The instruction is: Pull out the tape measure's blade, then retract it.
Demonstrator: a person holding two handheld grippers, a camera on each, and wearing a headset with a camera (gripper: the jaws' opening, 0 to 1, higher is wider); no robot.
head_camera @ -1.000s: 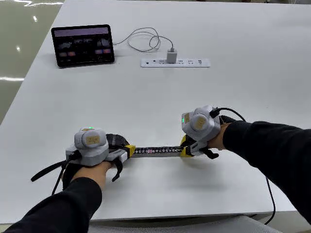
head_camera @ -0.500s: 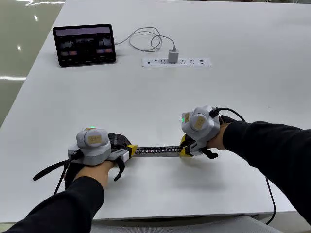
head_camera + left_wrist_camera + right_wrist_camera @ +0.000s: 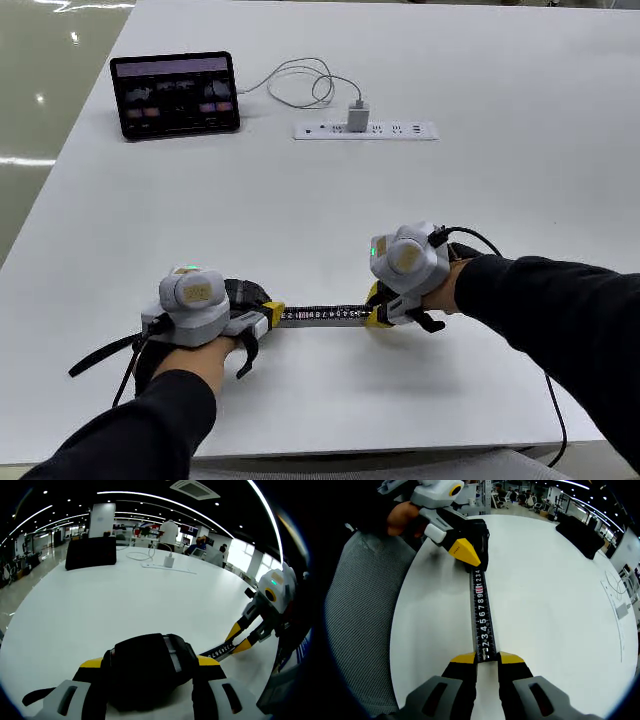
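Observation:
The black tape measure case (image 3: 147,667) sits on the white table (image 3: 330,230), and my left gripper (image 3: 150,665) is shut on it, yellow tips on either side. In the head view the case (image 3: 243,293) lies at the lower left under the left gripper (image 3: 258,318). A short length of black blade (image 3: 322,314) with white numbers runs right to my right gripper (image 3: 377,313). In the right gripper view the blade (image 3: 481,615) stretches from the case (image 3: 476,537) down to the right gripper (image 3: 485,658), which is shut on the blade's end.
A dark tablet (image 3: 175,93) stands at the back left. A white power strip (image 3: 365,130) with a plugged charger and looped white cable (image 3: 295,80) lies behind the middle. The table's near edge (image 3: 300,450) runs close below both hands. A black cable (image 3: 555,400) trails from the right arm.
The two grippers have drawn closer together and the exposed blade is shorter than a second ago. Both stay closed on the case and the blade end.

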